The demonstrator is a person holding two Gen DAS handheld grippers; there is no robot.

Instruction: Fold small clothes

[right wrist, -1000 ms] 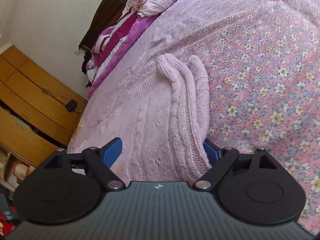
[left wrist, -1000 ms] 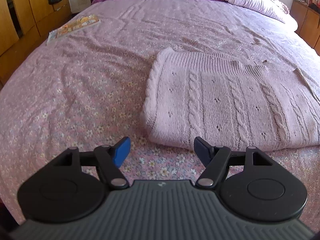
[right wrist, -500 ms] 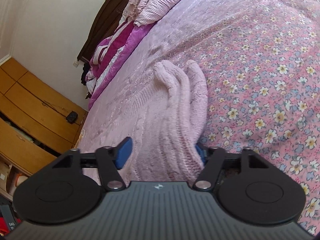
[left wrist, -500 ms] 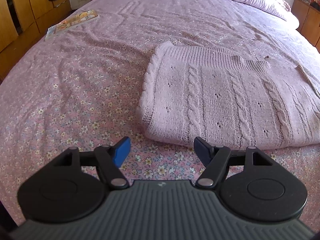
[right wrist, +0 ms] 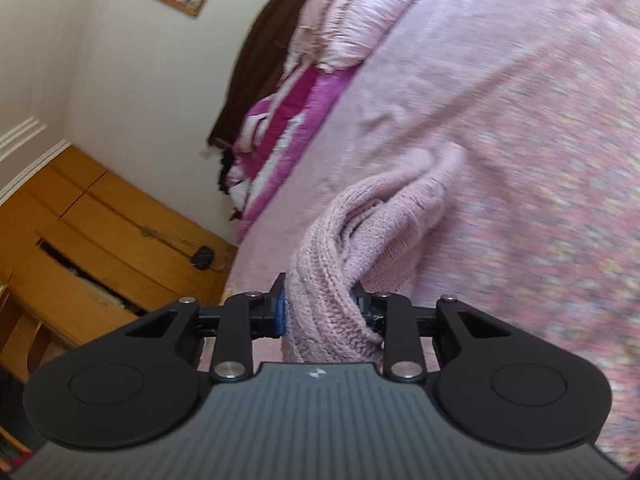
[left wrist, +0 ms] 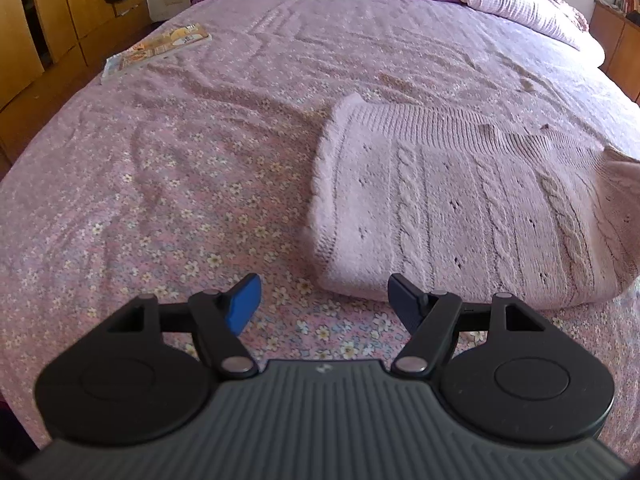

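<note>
Right gripper [right wrist: 320, 312] jaws closing, pinching the folded pale-pink cable-knit sweater [left wrist: 460, 208] by its raised edge off the floral pink bed [left wrist: 180, 200]; left gripper [left wrist: 324, 300] hovers nearby, jaws spread, empty.

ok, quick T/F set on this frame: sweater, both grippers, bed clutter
1. The right gripper has a bunched edge of the pink sweater between its jaws. True; the jaws are closing on the knit.
2. The left gripper is clamped on the sweater. False: its jaws stand open over the floral bedspread, just short of the sweater's near edge, with nothing between them.
3. A magazine lies on the bed, apart from the sweater. True.
4. The sweater is plain knit with no pattern. False: it has cable-knit columns.
5. The sweater hangs off the side of the bed. False: it lies on the bedspread.
</note>
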